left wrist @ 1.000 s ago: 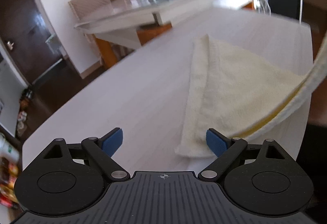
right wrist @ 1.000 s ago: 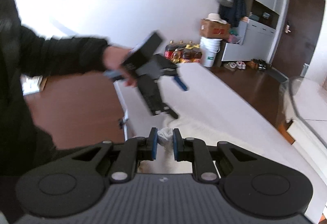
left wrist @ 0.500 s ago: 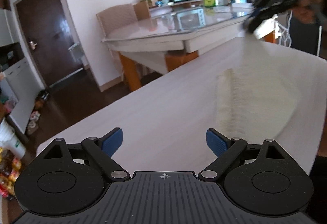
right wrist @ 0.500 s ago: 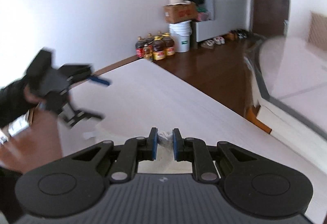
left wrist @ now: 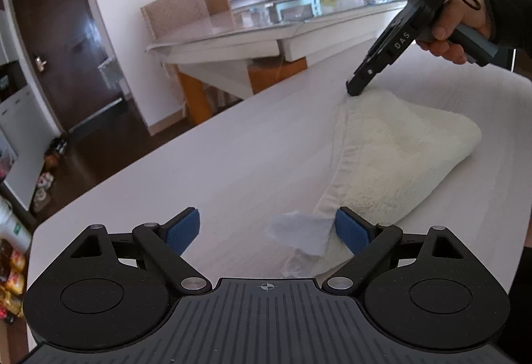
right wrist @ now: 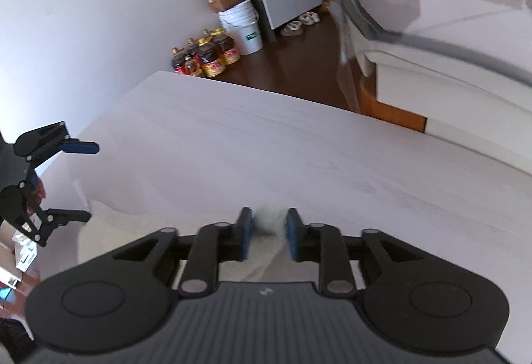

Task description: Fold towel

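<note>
We see the pale worktop (left wrist: 206,164) carrying the cream towel (left wrist: 399,151), which now lies folded flat on it in a rough triangle; a second ago one edge of it hung in the air across the left wrist view, and half a second ago it was a blur.

Our left gripper (left wrist: 266,229) stands at the towel's near corner with its jaws spread wide, as they were in both earlier frames. Its blue right pad touches that corner's hem, and a small bluish-white label (left wrist: 301,232) of the towel lies between the pads. In the right wrist view the same gripper (right wrist: 83,179) shows at the left edge, wide open beside the towel (right wrist: 109,224).

Our right gripper (right wrist: 265,232) sits at the towel's far corner. Its pads have parted: half a second ago they were nearly together on a wad of cloth, and now a narrow gap stands between them with a blurred bit of towel in it. We cannot tell whether the pads touch that cloth. From the left wrist view this gripper (left wrist: 354,90) points its tip down at the towel's far corner.
</note>
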Demonstrator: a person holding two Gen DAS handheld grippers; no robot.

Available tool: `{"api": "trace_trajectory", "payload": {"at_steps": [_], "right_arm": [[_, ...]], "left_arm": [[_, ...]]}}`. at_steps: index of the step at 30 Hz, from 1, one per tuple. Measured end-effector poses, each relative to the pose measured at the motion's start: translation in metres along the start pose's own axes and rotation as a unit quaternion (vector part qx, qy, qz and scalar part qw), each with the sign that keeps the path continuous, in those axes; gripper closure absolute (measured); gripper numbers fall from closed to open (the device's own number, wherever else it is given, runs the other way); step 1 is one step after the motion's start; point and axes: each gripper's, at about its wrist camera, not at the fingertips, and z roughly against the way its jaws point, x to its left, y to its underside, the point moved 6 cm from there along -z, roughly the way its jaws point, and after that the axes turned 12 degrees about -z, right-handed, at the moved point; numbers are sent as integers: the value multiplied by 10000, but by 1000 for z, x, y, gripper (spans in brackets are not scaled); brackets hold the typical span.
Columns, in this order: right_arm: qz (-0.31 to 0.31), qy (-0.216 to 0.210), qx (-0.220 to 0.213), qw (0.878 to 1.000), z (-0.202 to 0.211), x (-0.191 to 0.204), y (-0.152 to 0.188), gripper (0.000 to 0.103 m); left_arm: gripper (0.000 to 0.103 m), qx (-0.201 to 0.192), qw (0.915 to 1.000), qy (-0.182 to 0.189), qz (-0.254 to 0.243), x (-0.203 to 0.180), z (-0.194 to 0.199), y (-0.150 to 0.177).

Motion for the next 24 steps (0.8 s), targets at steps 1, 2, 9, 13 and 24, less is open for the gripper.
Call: {"api": "trace_trajectory", "payload": {"at_steps": [1,2,9,13,24], "right_arm": [[-36,30,-97,9999,3,0,-1,67],[-89,43,-244,9997,9,0,-3,68],[170,-80,-962,9952,58,33,17,69],[849,-295,-611,9941,62,71,68,73],[1521,104,-323,9878,60,96,107,73]], "left_arm": [[10,7,10000,1,5,0,0,0],[10,15,10000,1,8,0,1,1],[10,-5,9997,-222,39,-2,4,-4],[10,-21,9994,-315,162,-6,9,-6],[10,117,9969,-669,386,-6,19,-6]]}}
